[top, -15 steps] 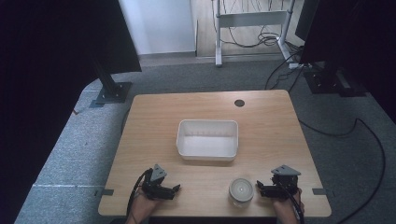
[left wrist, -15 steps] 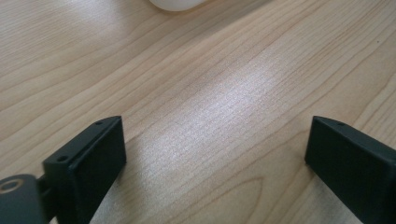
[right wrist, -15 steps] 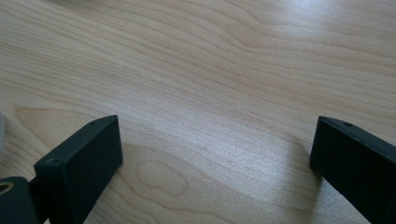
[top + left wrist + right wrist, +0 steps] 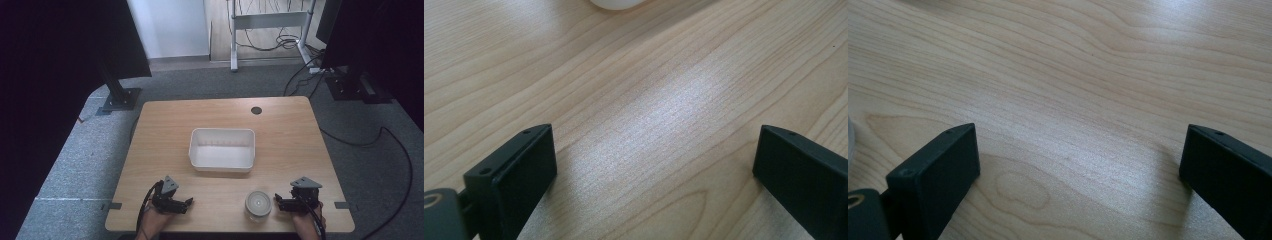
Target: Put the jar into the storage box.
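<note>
Both grippers low at the desk's (image 4: 150, 130) near edge — left gripper (image 4: 187, 202) toward the left corner, right gripper (image 4: 276, 202) toward the right, jaws apart on each, nothing between them. Jar (image 4: 258, 204) stands just beside the right gripper. White tub (image 4: 222, 163) mid-desk, well apart.

On the table (image 4: 295, 125) there is one white rectangular tub (image 4: 222, 149), near its middle. There is one round container (image 4: 258, 204) with a pale lid, close to the near edge; it is perhaps a jar. Two grippers rest there: the left gripper (image 4: 187, 203) and the right gripper (image 4: 278, 202).
</note>
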`<state>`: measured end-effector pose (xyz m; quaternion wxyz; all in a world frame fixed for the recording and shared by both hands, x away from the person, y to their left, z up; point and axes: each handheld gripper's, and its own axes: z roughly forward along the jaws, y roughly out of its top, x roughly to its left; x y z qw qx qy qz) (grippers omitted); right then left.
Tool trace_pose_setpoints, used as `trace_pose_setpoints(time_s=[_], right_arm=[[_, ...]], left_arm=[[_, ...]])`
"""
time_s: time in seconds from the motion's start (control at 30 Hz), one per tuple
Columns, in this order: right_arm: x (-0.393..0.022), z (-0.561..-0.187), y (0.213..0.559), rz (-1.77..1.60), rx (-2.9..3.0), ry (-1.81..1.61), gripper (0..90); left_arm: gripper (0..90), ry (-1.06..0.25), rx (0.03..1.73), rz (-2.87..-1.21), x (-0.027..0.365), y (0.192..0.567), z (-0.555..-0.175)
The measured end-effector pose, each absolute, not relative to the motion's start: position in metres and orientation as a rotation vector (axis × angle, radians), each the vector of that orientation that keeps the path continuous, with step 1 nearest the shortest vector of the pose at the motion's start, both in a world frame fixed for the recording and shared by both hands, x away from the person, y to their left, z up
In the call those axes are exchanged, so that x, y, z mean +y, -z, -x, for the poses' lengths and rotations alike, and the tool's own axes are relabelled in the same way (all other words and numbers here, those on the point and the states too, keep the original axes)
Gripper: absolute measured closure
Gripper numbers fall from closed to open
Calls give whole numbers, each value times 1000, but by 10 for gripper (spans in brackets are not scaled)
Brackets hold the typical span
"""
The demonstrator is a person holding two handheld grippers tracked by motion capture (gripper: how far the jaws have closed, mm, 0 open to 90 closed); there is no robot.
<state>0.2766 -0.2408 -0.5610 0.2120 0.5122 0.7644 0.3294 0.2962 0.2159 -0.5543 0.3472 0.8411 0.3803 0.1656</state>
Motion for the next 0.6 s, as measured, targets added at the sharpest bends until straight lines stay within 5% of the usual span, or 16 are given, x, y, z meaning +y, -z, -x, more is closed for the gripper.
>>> trace_pose_setpoints(time_s=[0.6], right_arm=[[-241, -277, 561, -1423, 2123, -916, 22]], left_arm=[[66, -429, 959, -2200, 214, 552, -293]])
